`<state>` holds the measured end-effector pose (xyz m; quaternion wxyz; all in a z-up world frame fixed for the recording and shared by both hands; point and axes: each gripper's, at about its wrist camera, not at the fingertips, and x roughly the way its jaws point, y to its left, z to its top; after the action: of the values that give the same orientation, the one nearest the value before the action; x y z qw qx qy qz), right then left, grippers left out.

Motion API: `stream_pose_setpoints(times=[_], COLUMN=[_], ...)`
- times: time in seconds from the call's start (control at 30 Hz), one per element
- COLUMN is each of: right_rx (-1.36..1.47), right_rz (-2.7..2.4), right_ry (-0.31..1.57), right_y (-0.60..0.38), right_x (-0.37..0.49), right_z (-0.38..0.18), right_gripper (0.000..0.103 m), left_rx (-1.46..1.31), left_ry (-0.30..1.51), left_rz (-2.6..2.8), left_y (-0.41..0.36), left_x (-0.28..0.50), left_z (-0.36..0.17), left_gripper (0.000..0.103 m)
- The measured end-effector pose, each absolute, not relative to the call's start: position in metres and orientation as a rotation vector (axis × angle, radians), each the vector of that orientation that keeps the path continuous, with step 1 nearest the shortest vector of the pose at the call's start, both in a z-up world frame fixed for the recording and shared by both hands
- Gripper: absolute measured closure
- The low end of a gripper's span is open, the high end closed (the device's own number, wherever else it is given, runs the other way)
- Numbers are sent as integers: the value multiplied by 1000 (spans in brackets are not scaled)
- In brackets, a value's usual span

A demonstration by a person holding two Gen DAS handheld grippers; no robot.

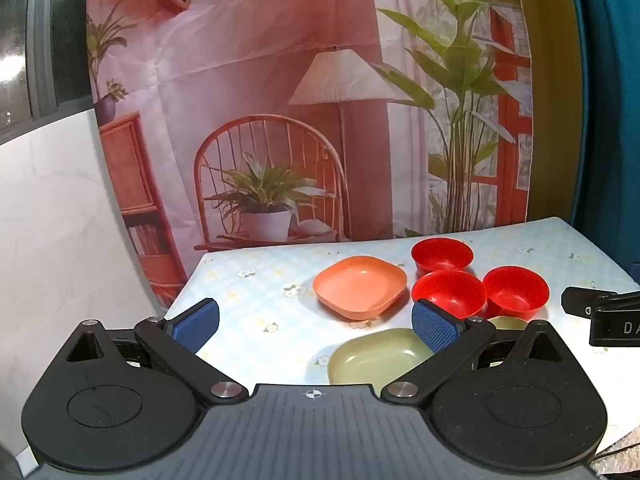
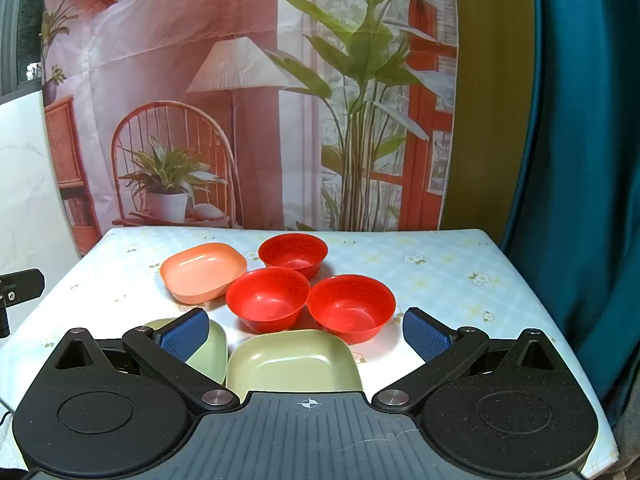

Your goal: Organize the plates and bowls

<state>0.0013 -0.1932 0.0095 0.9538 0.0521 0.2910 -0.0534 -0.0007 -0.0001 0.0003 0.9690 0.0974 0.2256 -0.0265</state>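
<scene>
We see light, stiff, likely slick red plastic bowls (image 2: 312, 288) mid-table (image 2: 440, 272); we'd pinch a rim. Left gripper (image 1: 316, 320) & right gripper (image 2: 306, 334) fingers apart, empty.

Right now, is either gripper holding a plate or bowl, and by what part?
Nothing is held. The left gripper and right gripper are both open, with nothing between their pads.

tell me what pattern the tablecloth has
Pale blue check with small white flowers on the tablecloth, clearest in the right wrist view.
</scene>
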Motion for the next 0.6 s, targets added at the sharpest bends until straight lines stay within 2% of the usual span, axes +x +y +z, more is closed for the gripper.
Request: stream_pose_setpoints(times=[0.6], right_rx=[108], right_rz=[-108], right_ry=[596], right_y=[-193], right_x=[2], right_z=[8], right_gripper=[0], left_rx=[194], left_ry=[476], left_rz=[-48], left_y=[1], left_x=[3], left_z=[-4], left_gripper=[0])
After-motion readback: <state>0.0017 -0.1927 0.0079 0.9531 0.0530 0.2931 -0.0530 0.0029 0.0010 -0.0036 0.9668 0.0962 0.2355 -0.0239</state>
